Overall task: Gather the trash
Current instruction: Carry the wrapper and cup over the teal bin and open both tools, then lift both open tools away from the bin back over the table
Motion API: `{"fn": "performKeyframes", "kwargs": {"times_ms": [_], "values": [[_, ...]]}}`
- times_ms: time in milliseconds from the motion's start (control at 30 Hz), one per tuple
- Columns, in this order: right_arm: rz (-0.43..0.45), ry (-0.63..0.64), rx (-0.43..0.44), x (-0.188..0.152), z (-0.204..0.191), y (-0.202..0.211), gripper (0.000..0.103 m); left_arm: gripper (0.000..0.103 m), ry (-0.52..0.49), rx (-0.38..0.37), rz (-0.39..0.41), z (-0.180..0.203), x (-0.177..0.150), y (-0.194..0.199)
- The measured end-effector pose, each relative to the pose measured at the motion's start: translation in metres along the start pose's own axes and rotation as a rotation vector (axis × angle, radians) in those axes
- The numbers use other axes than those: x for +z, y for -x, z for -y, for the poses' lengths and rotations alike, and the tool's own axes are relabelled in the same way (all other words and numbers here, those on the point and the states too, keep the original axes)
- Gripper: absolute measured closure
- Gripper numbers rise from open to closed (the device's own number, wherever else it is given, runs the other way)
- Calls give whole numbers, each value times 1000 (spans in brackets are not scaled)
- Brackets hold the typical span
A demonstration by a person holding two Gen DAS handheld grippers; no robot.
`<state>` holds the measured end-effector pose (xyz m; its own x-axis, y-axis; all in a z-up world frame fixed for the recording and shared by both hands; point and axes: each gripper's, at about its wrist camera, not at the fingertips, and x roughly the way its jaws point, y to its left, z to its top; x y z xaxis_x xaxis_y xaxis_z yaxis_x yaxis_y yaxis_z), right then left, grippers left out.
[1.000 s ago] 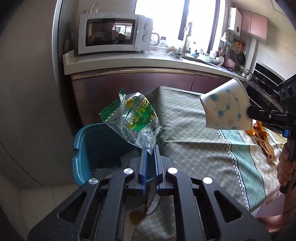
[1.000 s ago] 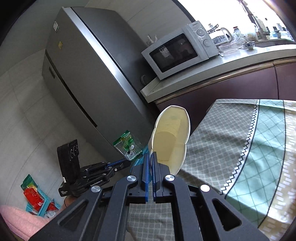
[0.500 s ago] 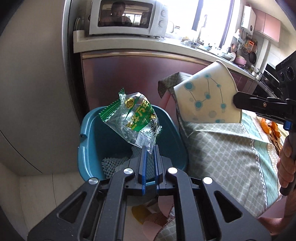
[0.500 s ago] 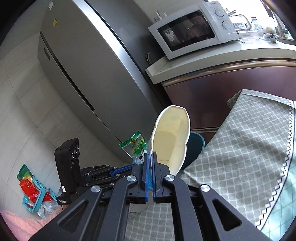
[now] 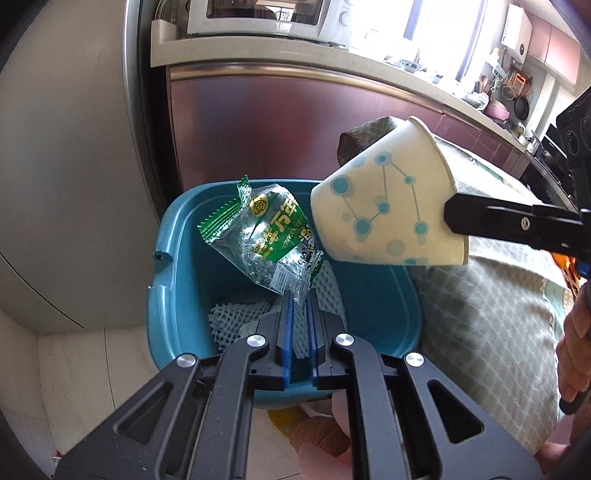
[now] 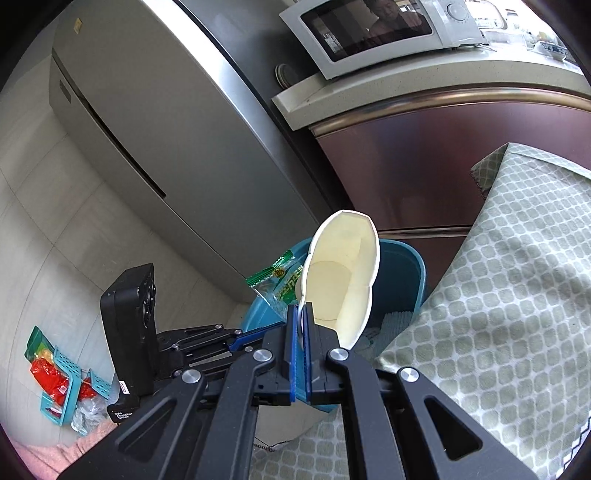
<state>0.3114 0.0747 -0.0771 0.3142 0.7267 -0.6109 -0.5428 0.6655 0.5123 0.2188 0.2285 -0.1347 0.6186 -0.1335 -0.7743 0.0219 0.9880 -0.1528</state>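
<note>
My left gripper (image 5: 298, 295) is shut on the corner of a green and clear snack wrapper (image 5: 264, 230) and holds it over the blue trash bin (image 5: 173, 280). My right gripper (image 6: 302, 312) is shut on the rim of a squashed white paper cup (image 6: 341, 277) with blue dots. The cup (image 5: 388, 210) hangs sideways over the bin's right edge in the left wrist view. The bin (image 6: 400, 269) holds white foam netting (image 5: 229, 319). The wrapper (image 6: 277, 280) and the left gripper (image 6: 236, 338) also show in the right wrist view.
The bin stands on the floor between a grey fridge (image 6: 155, 122) and a table with a green patterned cloth (image 6: 509, 295). A brown cabinet (image 5: 277, 122) with a microwave (image 6: 384, 29) is behind. Small crates (image 6: 62, 380) lie on the floor at left.
Both grippers have moved left off the table toward the bin. The wrapper and the cup now hang over the bin, closer and lower than before.
</note>
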Motion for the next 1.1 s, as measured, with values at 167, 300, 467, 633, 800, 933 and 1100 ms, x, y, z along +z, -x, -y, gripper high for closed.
{"fn": "performKeyframes", "kwargs": {"times_ms": [167,300,467,633,800,933,1100], "values": [[-22,-5,-11,1,1,-16,101,95,9,9,-16,-4,4,-17],[-57,-43,-42,1,9,-30,89,91,22,15,-36,-9,8,-31],[-52,-45,-41,-3,12,-24,73,86,35,38,-56,-13,10,-45],[-51,-49,-31,-10,15,-13,73,86,43,41,-39,-15,7,-44],[-35,-48,-25,-15,16,-5,73,84,23,38,4,-6,3,-28],[-7,-41,-18,-20,16,11,73,82,0,23,47,6,1,-8],[68,-30,-31,-34,18,54,69,77,-48,-41,119,33,3,24]]}}
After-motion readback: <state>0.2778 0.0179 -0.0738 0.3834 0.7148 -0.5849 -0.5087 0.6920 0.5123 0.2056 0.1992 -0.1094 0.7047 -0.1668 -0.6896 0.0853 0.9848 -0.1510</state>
